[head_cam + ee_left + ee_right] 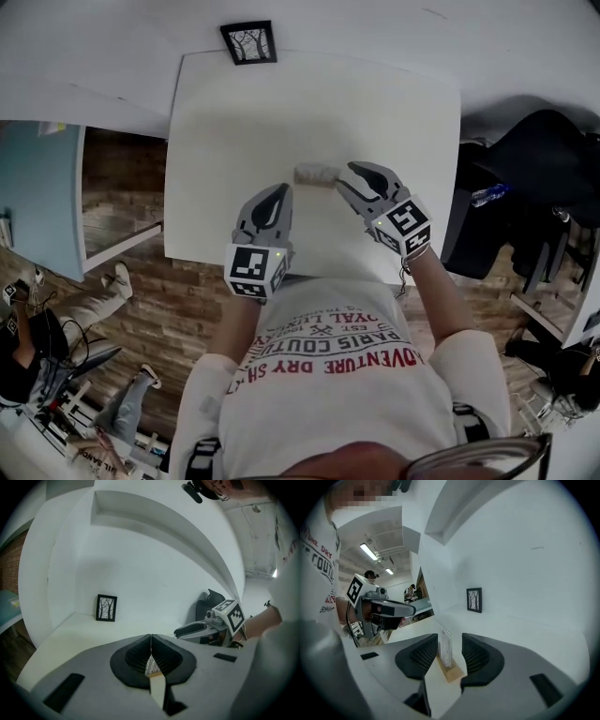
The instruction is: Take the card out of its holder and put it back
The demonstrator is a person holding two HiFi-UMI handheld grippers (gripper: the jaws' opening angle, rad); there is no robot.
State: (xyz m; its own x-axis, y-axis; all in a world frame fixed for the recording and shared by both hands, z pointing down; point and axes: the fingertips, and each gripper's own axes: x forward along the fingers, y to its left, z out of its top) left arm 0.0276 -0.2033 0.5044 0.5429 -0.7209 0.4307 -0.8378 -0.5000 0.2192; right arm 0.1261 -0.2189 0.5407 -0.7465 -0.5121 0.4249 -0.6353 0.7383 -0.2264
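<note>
A person in a white printed T-shirt (pixel 337 375) stands at a white worktop (pixel 281 112), with a two-jaw tool in each hand.

The left tool (pixel 277 197) is over the near part of the worktop, to the left of the holder. Its jaws are pressed together on the card (pixel 151 666), which is a thin white piece with fine dark lines of print, seen edge-on between the ribbed pads. The card is therefore in the left tool and apart from the holder.

The right tool (pixel 345 184) reaches in from the right. Its jaws are spread, with the holder (pixel 446 654) standing between them. Neither pad presses on it. The holder is a clear upright plate on a pale wooden base, standing on the worktop near its middle.

The two tools are near each other, and both tilt down towards the worktop.

At the far edge of the worktop, a small black framed picture (pixel 248 42) of bare trees leans against the white wall (pixel 112 47). It is well apart from the holder.
</note>
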